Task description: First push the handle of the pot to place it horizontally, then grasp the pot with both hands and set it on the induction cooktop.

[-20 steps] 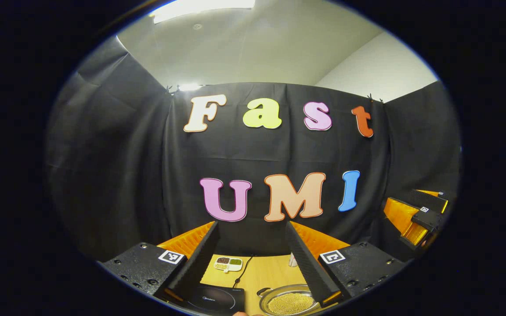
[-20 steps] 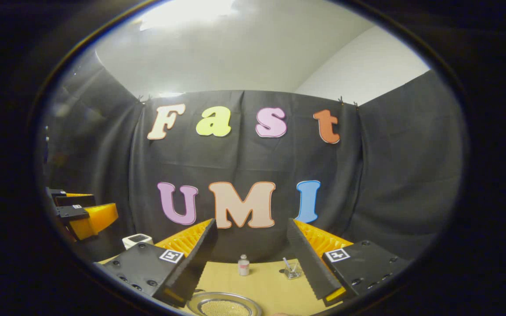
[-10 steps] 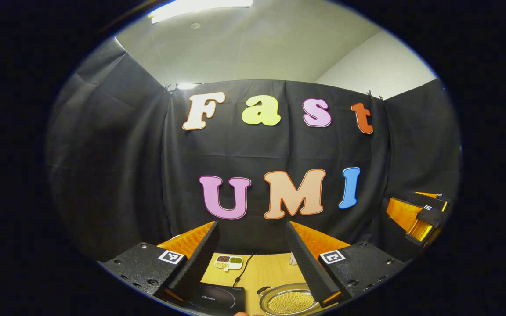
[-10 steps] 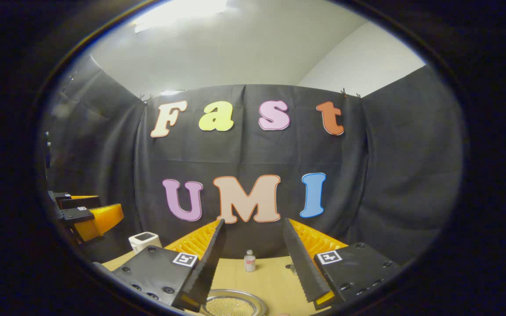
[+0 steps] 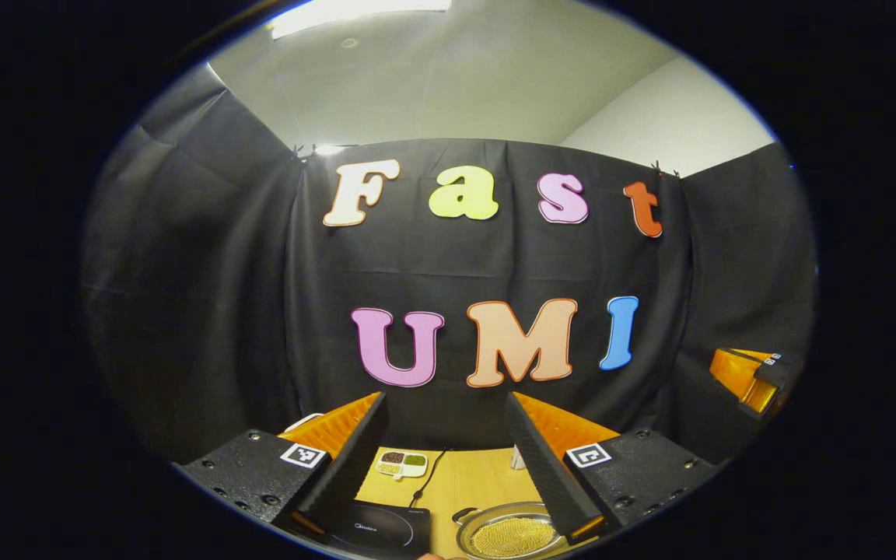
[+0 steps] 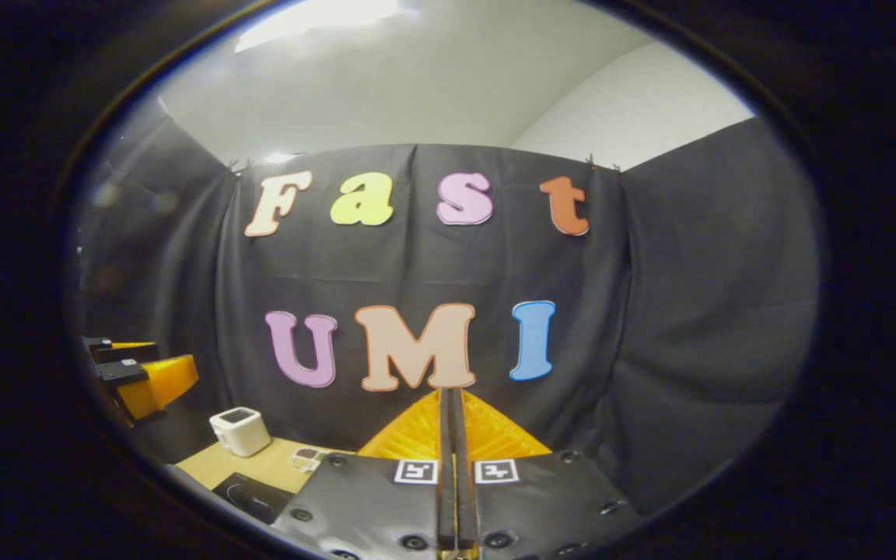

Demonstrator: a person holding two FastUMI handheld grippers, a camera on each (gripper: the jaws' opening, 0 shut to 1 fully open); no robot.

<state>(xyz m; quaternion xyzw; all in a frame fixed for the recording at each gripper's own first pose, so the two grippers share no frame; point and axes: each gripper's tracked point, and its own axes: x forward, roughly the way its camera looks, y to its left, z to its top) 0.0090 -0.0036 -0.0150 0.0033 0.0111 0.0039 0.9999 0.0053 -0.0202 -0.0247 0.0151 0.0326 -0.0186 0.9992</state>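
Note:
In the left gripper view a steel pot (image 5: pixel 506 535) with golden grains inside sits on the wooden table (image 5: pixel 463 482) at the bottom, a small dark handle (image 5: pixel 463 515) on its left rim. The black induction cooktop (image 5: pixel 382 533) lies just left of it. My left gripper (image 5: pixel 446 398) hangs open above both, nothing between its fingers. My right gripper (image 6: pixel 448 393) is shut on nothing, its fingers pressed flat together and hiding the table ahead. The cooktop (image 6: pixel 250 494) shows low on the left in the right gripper view. Each gripper shows at the other view's edge, the right gripper (image 5: pixel 751 377) and the left gripper (image 6: pixel 145 373).
A small white dish (image 5: pixel 403 463) with several compartments of grains stands behind the cooktop, a black cable (image 5: pixel 426 476) beside it. A white box (image 6: pixel 239 430) stands at the table's far left, near the small white dish (image 6: pixel 306 457). Black cloth walls close in the booth.
My right gripper has gone from open to shut, and its view has swung so the pot is now hidden. The left gripper has barely moved.

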